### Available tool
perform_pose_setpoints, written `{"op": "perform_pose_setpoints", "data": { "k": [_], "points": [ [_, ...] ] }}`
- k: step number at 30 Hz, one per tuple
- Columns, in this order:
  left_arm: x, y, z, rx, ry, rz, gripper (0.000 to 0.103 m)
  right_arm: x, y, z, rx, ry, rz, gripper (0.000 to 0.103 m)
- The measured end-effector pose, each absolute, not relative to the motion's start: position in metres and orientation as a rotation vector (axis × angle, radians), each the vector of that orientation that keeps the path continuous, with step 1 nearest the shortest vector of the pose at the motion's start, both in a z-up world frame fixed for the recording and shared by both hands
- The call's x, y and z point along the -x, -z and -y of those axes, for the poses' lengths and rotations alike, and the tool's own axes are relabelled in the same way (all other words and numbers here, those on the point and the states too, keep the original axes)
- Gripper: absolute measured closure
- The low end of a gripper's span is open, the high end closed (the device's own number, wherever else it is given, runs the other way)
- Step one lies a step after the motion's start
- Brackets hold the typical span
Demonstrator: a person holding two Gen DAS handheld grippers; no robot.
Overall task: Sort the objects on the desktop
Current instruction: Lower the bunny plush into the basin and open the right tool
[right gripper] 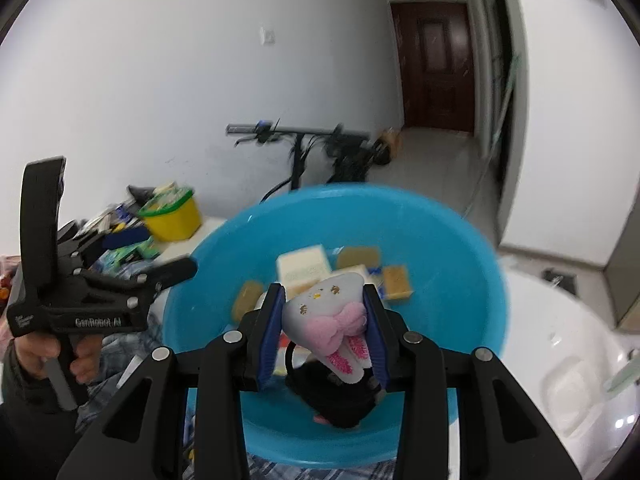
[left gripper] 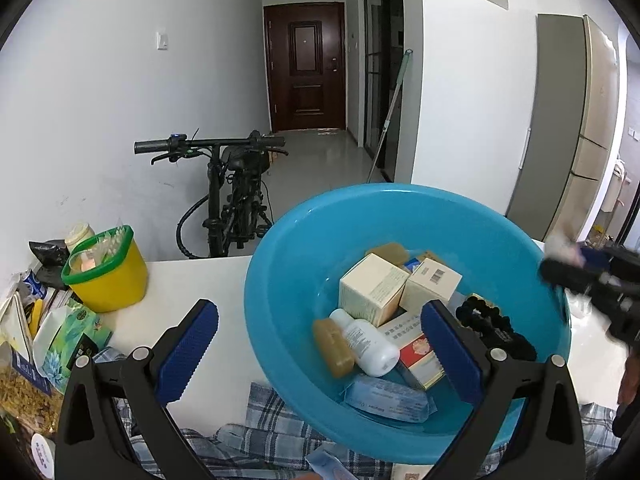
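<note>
R gripper [right gripper: 325, 332] clamped on something soft, hovering, view blurred. L gripper [left gripper: 320, 356] jaws wide apart, probably idle.

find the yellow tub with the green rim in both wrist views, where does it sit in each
Left wrist view: the yellow tub stands at the left on the white table, left of the blue basin.
Right wrist view: the yellow tub is smaller and blurred, at upper left beyond the basin's rim.
Shared landmark: the black bike against the wall behind the table.
</note>
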State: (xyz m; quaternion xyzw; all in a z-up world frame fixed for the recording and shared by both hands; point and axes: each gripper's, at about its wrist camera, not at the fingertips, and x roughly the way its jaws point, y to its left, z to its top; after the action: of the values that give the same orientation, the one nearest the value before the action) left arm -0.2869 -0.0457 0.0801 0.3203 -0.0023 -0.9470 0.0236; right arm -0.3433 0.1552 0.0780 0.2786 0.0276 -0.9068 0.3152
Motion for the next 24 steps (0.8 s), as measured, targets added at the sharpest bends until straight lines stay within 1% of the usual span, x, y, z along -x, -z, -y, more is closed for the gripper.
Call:
{"op": "perform_pose_setpoints", "data": {
  "k": [1, 2, 3, 5, 12, 17, 20, 22, 24],
  "points": [
    [0.286, -0.081, 0.045, -0.989, 2.932, 0.010, 0.000, 0.341, -0.082, -0.156, -0.715, 2.387, -0.061, 0.060],
    [0.286, -0.082, 0.045, -0.985, 2.935, 0.014, 0.000, 0.339, -0.085, -0.155, -0.704, 2.372, -0.059, 0.040],
    [0.285, -0.083, 0.045, -0.982, 2.937, 0.017, 0.000, 0.338, -0.085, -0.152, -0.702, 2.365, -0.071, 0.003],
    [0.284, -0.084, 0.044, -0.981, 2.939, 0.018, 0.000, 0.337, -0.082, -0.146, -0.709, 2.379, -0.111, 0.000],
    [0.282, -0.089, 0.044, -0.977, 2.948, 0.024, 0.000, 0.344, -0.073, -0.138, -0.772, 2.408, -0.161, 0.000],
    [0.282, -0.090, 0.046, -0.981, 2.941, -0.009, 0.000, 0.340, -0.081, -0.142, -0.753, 2.439, -0.166, 0.000],
    [0.278, -0.097, 0.046, -0.956, 2.943, 0.002, 0.000, 0.334, -0.088, -0.143, -0.735, 2.464, -0.176, 0.000],
    [0.273, -0.105, 0.048, -0.929, 2.961, -0.015, 0.000, 0.327, -0.094, -0.143, -0.716, 2.504, -0.156, 0.000],
    [0.268, -0.113, 0.052, -0.913, 3.005, -0.081, 0.000, 0.314, -0.103, -0.144, -0.667, 2.520, -0.098, 0.000]
  ]
}}
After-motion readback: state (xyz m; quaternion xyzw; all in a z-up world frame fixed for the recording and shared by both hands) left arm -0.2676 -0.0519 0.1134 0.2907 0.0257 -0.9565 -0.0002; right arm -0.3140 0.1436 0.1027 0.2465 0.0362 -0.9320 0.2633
